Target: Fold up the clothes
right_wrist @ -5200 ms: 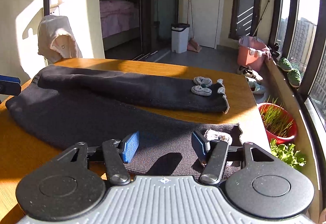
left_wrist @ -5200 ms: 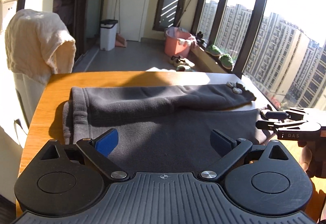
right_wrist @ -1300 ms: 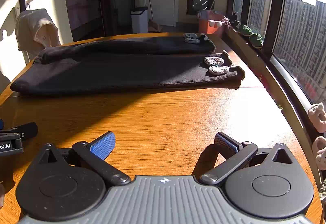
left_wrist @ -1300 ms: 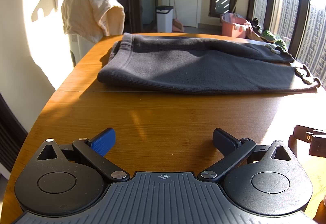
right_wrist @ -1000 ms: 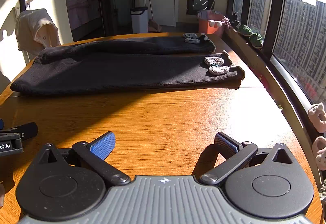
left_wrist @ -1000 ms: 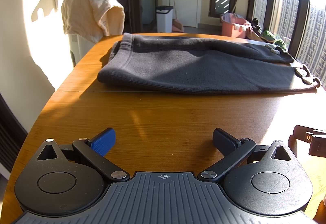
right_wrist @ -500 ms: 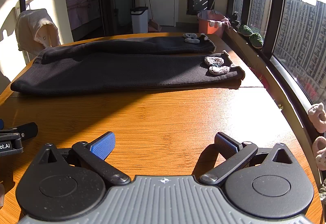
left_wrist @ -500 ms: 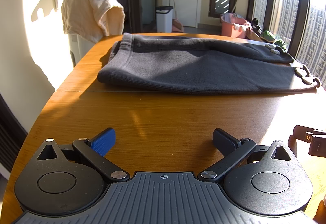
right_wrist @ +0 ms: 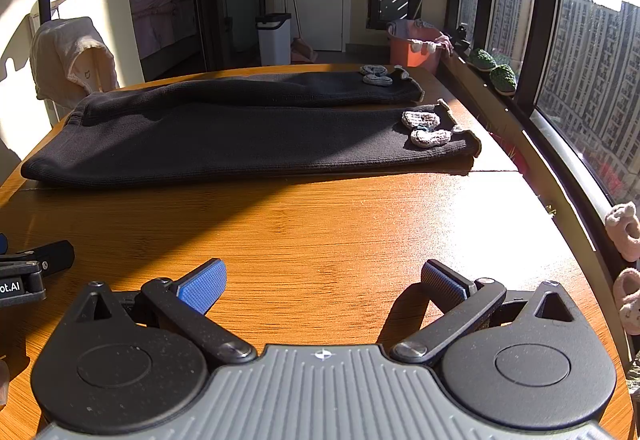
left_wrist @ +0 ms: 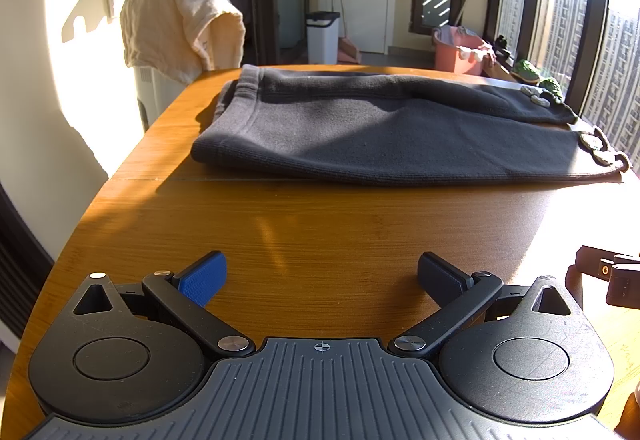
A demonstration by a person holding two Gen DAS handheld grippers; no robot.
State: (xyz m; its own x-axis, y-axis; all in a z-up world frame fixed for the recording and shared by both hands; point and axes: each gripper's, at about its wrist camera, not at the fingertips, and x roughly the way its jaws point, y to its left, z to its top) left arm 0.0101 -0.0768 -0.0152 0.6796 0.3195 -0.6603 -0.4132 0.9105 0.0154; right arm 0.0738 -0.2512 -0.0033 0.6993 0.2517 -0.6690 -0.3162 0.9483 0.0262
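Wooden table [left_wrist: 320, 224]: left claw [left_wrist: 322, 278] and right claw [right_wrist: 324, 282] level, spread wide, empty.

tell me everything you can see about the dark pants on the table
The dark pants are charcoal ribbed knit and lie flat across the far half of the wooden table, with nothing holding them. The waistband is at the left. The two legs run rightward side by side, and each cuff carries small grey crocheted pieces. Both claws are open and well short of the pants.
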